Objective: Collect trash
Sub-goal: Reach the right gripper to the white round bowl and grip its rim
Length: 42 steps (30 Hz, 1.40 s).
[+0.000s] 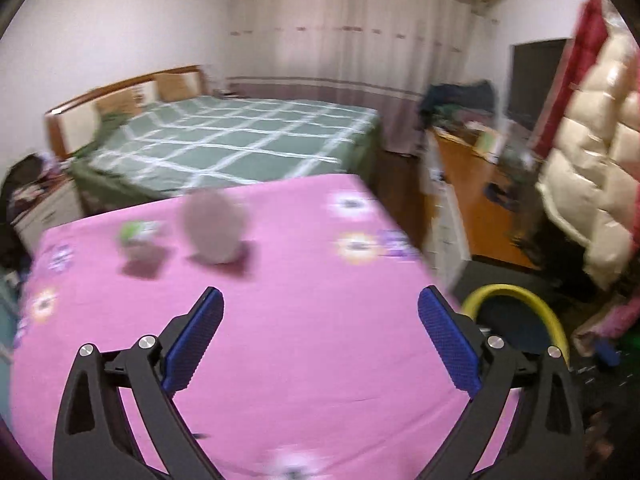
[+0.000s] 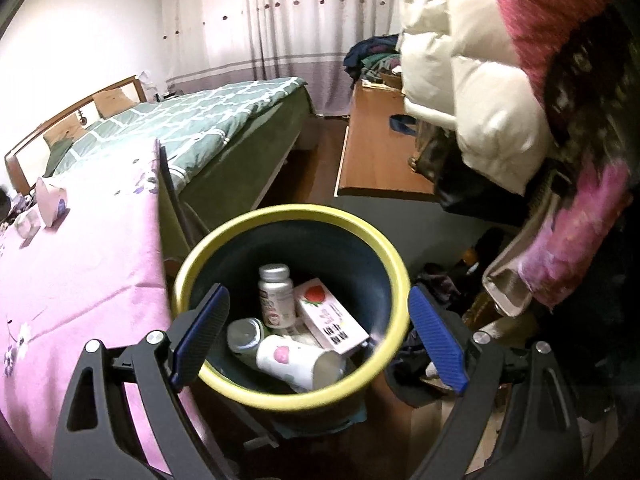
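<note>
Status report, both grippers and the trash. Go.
Left hand-held gripper open, empty, over pink cloth. Right hand-held gripper open, empty, above bin. Two items left on cloth. Nothing in the way.

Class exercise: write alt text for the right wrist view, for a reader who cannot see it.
An open, empty right gripper hovers over a yellow-rimmed bin holding a white bottle, a pink carton and a cup, beside a pink-covered table.
</note>
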Tool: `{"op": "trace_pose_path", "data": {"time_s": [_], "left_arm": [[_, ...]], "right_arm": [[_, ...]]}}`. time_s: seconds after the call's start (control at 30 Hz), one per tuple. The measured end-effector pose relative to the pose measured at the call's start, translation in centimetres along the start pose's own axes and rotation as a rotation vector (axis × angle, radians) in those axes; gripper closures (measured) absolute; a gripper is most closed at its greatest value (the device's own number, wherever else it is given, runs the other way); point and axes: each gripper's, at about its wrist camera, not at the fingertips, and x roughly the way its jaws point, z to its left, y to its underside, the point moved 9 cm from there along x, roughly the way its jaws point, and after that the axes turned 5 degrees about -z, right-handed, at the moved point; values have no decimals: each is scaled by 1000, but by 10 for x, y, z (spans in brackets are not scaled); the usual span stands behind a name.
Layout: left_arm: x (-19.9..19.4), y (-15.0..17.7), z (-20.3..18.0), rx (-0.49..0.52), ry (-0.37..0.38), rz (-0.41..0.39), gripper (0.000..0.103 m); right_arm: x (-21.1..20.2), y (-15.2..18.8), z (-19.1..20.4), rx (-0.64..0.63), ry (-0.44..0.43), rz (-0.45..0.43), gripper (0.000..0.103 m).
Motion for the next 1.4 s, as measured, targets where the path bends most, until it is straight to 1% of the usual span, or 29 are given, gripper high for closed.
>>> {"op": "trace_pose_path", "data": {"time_s": [0.03,0.07,0.13,0.3,0.4,0.47,0.57,0.67,0.77,0.8,0.9,0.97,1.07,1.13,1.2,1.3,1.4], "left_arm": [[-1,1,18,-8,-29,-4,7],[-3,4,46,-25,-75,-8,7],[-4,10,89,-55,-139,0,7],[-7,28,181,-128,-273,13,7],[-10,41,225,-162,-336,19,7],[-13,50,250,-182,-365,25,7],[-12,64,275,-206,-393,35,6],[-14,71,290,-223,-406,29,6],[-13,74,294,-251,-405,31,5],[-10,76,294,-261,-402,38,5],[-1,84,297,-270,-403,65,5],[3,87,294,-264,-396,86,5],[4,88,294,-272,-388,82,5],[3,88,294,-282,-388,88,5],[4,91,296,-298,-388,96,5],[5,92,296,-305,-389,102,5],[6,92,294,-301,-385,107,5]], "right_arm": [[0,-2,6,-7,-2,-2,17],[1,-4,10,-12,-3,-3,17],[2,-9,21,-28,-5,-8,17],[5,-19,52,-79,-9,-22,17],[8,-24,71,-109,-19,-23,17],[9,-29,91,-134,-37,-25,17],[12,-35,125,-172,-85,-22,17],[16,-41,165,-193,-156,-10,17],[18,-47,211,-229,-241,1,17],[18,-48,225,-239,-268,6,17],[21,-54,282,-273,-392,37,17],[22,-59,310,-289,-438,41,17],[27,-69,359,-308,-521,55,17],[31,-72,385,-322,-550,57,17],[45,-77,406,-358,-520,52,17],[65,-81,430,-366,-499,75,17],[78,-81,442,-366,-489,75,17]]}}
